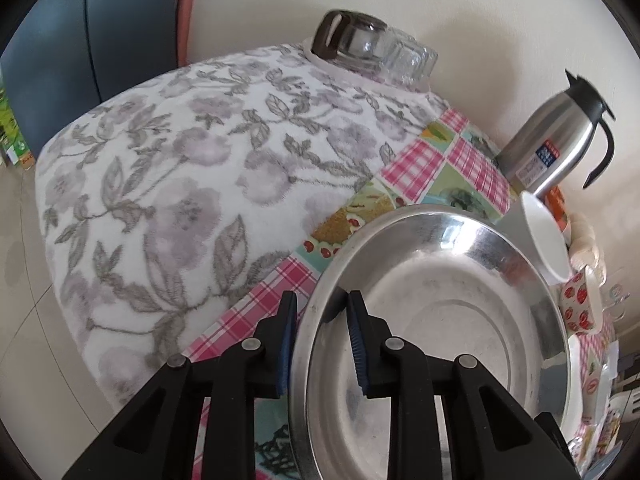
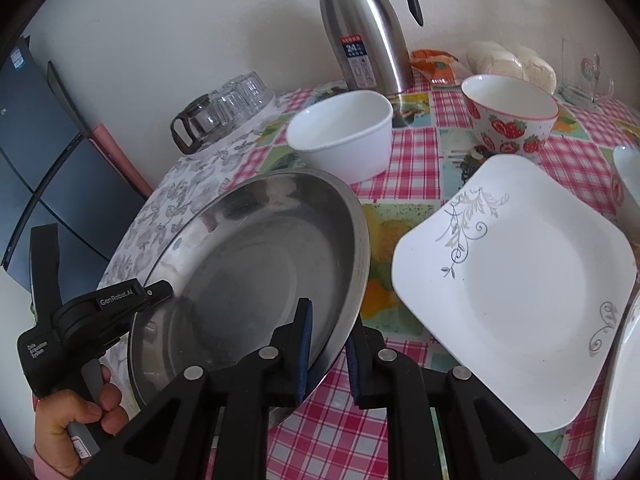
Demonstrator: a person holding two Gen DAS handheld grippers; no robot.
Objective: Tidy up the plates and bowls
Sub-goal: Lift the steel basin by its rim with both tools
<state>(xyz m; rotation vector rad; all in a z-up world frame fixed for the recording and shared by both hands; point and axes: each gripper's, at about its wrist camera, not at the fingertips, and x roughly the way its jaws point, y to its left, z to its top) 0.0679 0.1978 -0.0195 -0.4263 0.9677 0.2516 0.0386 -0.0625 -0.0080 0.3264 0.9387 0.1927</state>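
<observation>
A round steel plate (image 1: pixel 436 320) is held tilted above the table, and it also shows in the right wrist view (image 2: pixel 256 264). My left gripper (image 1: pixel 322 312) is shut on its left rim. My right gripper (image 2: pixel 328 328) is shut on its right rim. A square white plate (image 2: pixel 520 280) with grey scrollwork lies flat to the right. A plain white bowl (image 2: pixel 344 136) and a strawberry-patterned bowl (image 2: pixel 512 114) stand behind. The white bowl also shows in the left wrist view (image 1: pixel 544 236).
A steel thermos jug (image 2: pixel 366 28) stands at the back by the wall. Upturned glasses and a glass pot (image 1: pixel 368 50) sit on a floral cloth (image 1: pixel 200 184) at the table's left. The edge of another white dish (image 2: pixel 620 392) is at the right.
</observation>
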